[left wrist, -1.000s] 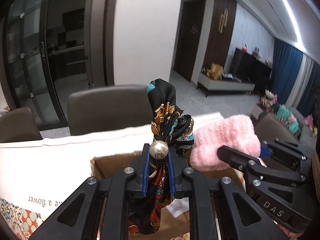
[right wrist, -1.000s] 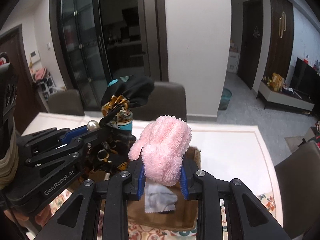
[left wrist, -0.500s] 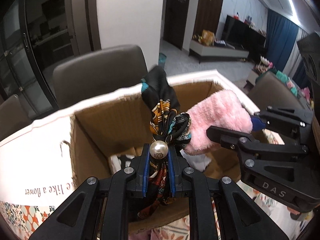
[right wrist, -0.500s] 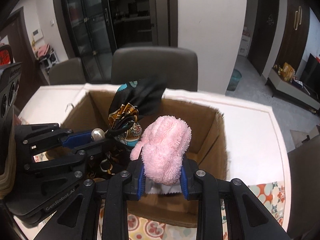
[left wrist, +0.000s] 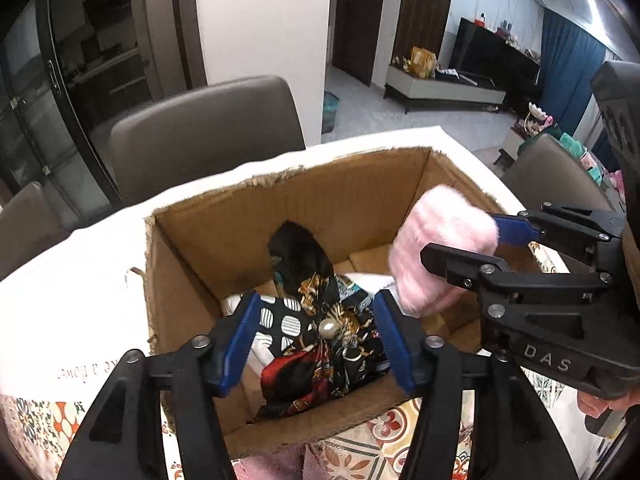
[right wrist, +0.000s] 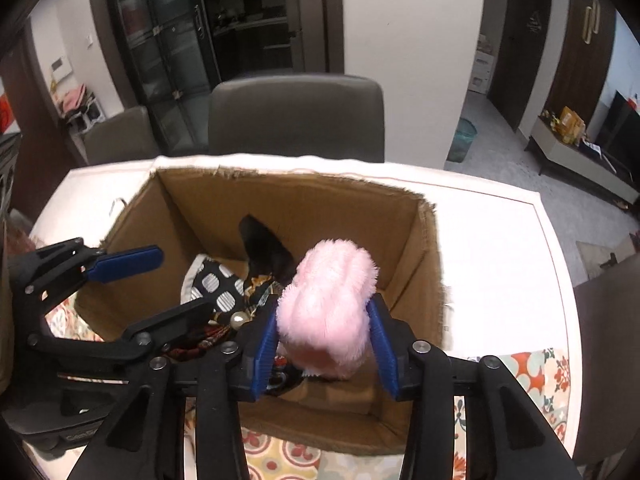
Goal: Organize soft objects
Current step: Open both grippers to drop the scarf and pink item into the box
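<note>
An open cardboard box stands on the table. A black patterned scarf with a pearl lies in the box between the open jaws of my left gripper, apart from both pads. A fluffy pink soft item sits over the box's right side between the jaws of my right gripper. The jaws have spread wide; the item looks loose and blurred between them.
A black-and-white dotted cloth and white fabric lie in the box bottom. A patterned tablecloth covers the table. Grey chairs stand behind it, another chair at the right.
Both grippers dropped toward the box. My left gripper opened and released the scarf into the box. My right gripper's jaws spread around the pink item.
</note>
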